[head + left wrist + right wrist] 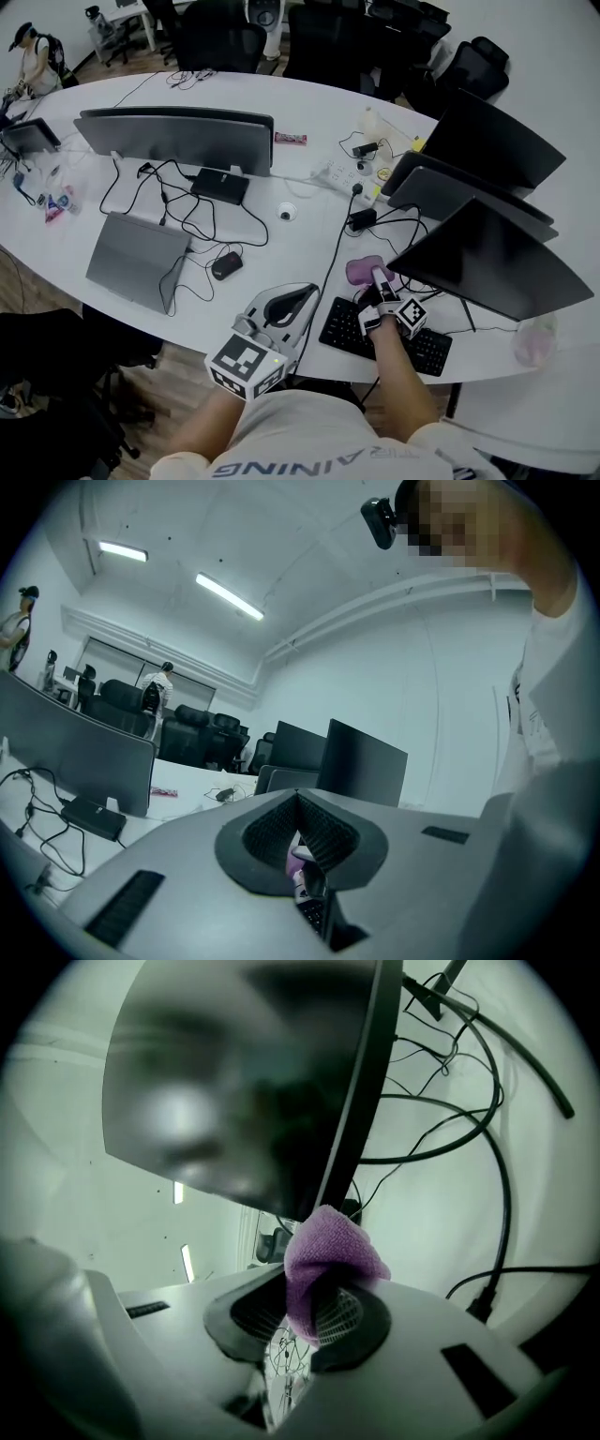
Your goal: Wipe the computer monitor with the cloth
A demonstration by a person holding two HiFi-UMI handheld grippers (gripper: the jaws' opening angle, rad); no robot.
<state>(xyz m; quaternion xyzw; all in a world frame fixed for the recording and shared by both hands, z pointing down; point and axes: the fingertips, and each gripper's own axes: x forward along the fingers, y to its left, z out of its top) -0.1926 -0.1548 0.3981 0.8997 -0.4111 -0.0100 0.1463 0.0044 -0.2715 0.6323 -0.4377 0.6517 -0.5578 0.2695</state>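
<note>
The right tongs [314, 1302] grip the purple cloth [328, 1255] just beside the dark monitor's [234, 1082] lower edge, with cables [487, 1147] crowding close. The left tongs [298, 803] are closed and empty, at the white surface's [309, 112] near edge beside the keyboard [347, 328]. Office chairs [225, 42] stand beyond.

You hold two tools, the left tool [302, 298] and the right tool [378, 277], and there is one purple cloth [360, 270]. On the surface [300, 183] you can count three dark monitors at the right: the far monitor [489, 141], the middle monitor [459, 194] and the near monitor [487, 261]. A fourth, the wide monitor [178, 137], stands far left. There is one keyboard [349, 330], one mouse [225, 266] and one power strip [336, 172]. The grey slab [136, 260] near left may be a laptop or a fifth screen.
</note>
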